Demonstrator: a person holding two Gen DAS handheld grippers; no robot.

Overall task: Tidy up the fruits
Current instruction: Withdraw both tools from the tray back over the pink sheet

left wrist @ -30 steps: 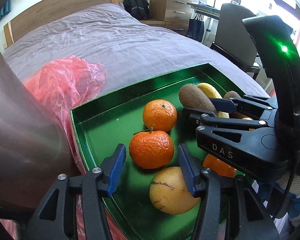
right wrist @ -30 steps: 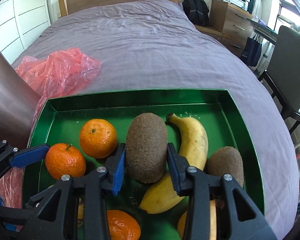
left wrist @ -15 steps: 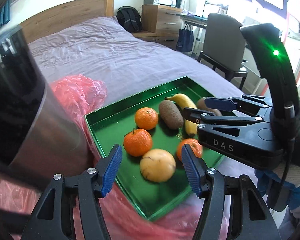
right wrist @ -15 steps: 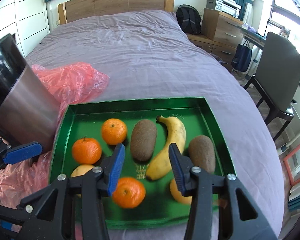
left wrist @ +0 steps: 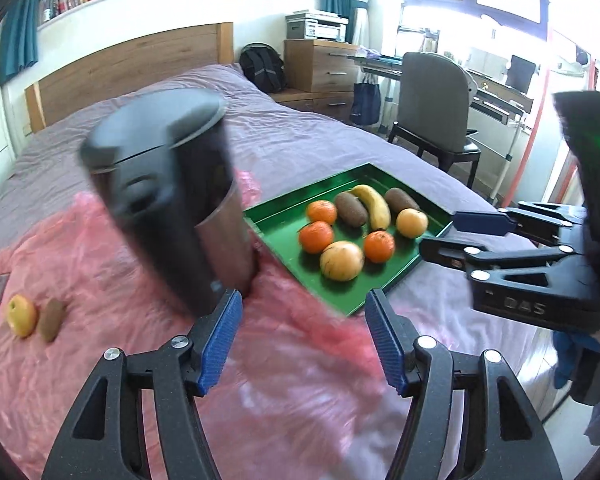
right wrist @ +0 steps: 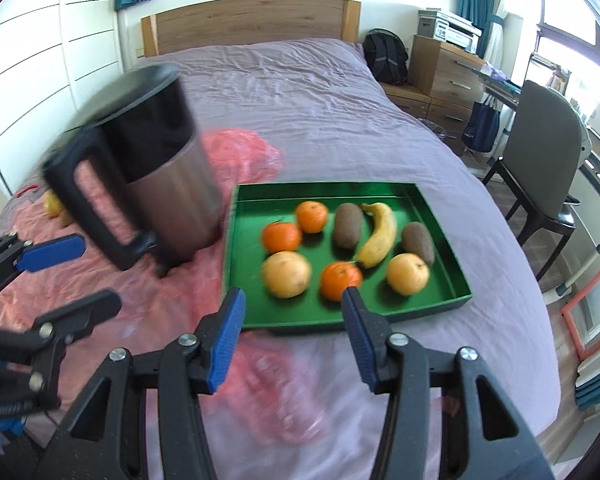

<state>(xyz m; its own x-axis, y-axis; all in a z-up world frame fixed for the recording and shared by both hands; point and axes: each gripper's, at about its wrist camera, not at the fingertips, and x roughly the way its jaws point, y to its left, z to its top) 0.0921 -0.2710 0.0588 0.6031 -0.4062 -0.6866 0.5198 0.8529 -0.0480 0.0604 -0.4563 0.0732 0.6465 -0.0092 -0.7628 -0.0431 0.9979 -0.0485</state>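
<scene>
Both grippers, left [left wrist: 302, 340] and right [right wrist: 292, 338], jaws just widening and empty, hang off the tray's [right wrist: 444, 216] near edge; next go left past the kettle [left wrist: 172, 208] for the apple [left wrist: 21, 315] and kiwi [left wrist: 51, 319] at the bed's left edge, gripping gently.

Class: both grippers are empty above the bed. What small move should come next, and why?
Probably swing the left gripper toward the yellow fruit and kiwi on the pink plastic; they lie outside the green tray, and its jaws stand open.
</scene>
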